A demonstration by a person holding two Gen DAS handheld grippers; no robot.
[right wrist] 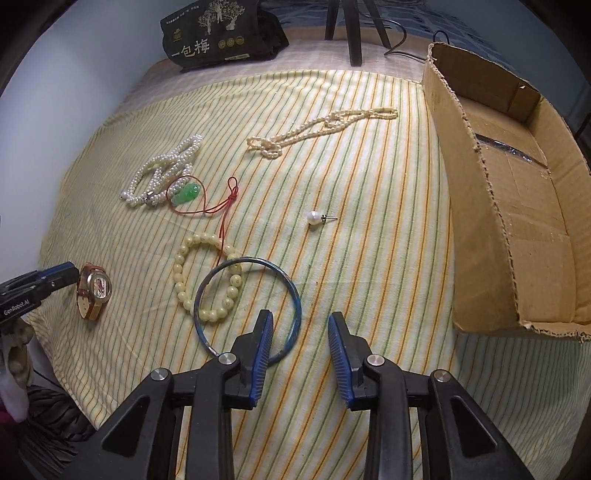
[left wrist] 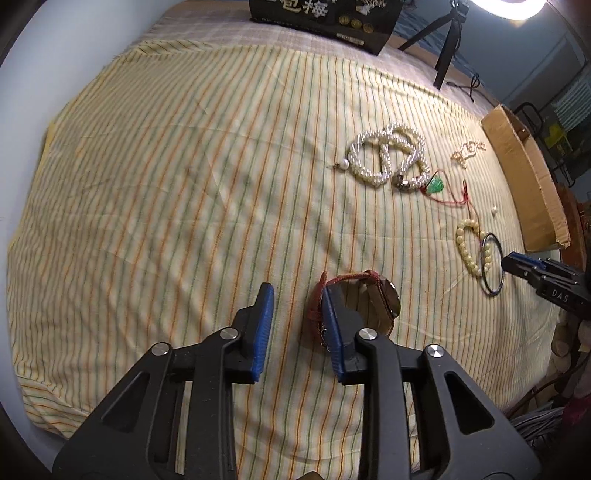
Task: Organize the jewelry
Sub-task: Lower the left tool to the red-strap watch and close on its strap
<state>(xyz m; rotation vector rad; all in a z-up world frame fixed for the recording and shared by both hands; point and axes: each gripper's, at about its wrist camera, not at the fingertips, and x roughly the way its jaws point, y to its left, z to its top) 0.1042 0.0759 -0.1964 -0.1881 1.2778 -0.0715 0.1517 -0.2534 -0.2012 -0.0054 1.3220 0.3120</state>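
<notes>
The left gripper (left wrist: 297, 325) is spread wide, nothing clamped; its right finger is pushed into the loop of the watch (left wrist: 364, 306), whose red strap curls around that finger while the face leans outward. For a sound grasp, the strap would best be taken between both pads, so the gripper should be shifted sideways until the band sits in the gap before it is closed; a closing made as it stands would likely catch only air.

The right gripper (right wrist: 301, 345) is likewise spread and unloaded. Its left finger is seen over the near rim of the blue bangle (right wrist: 295, 295), though it cannot be told whether the rim is touched. The bangle overlaps the cream bead bracelet (right wrist: 181, 284), so a lift should be made straight up from the rim's free side, lest the beads be dragged.

Farther out lie the green pendant (right wrist: 186, 194) on its red cord, touching the white pearl necklace (right wrist: 162, 173), a pearl stud (right wrist: 314, 218) alone, and a thin pearl strand (right wrist: 325, 122). The cardboard box (right wrist: 476, 177) stands open at the right, its torn wall near the stud; that wall must be cleared on any carry. Wide bare striped cloth (left wrist: 166, 184) is left on the left side. A black bag (right wrist: 207, 40) and tripod legs (right wrist: 354, 33) bound the far edge.
</notes>
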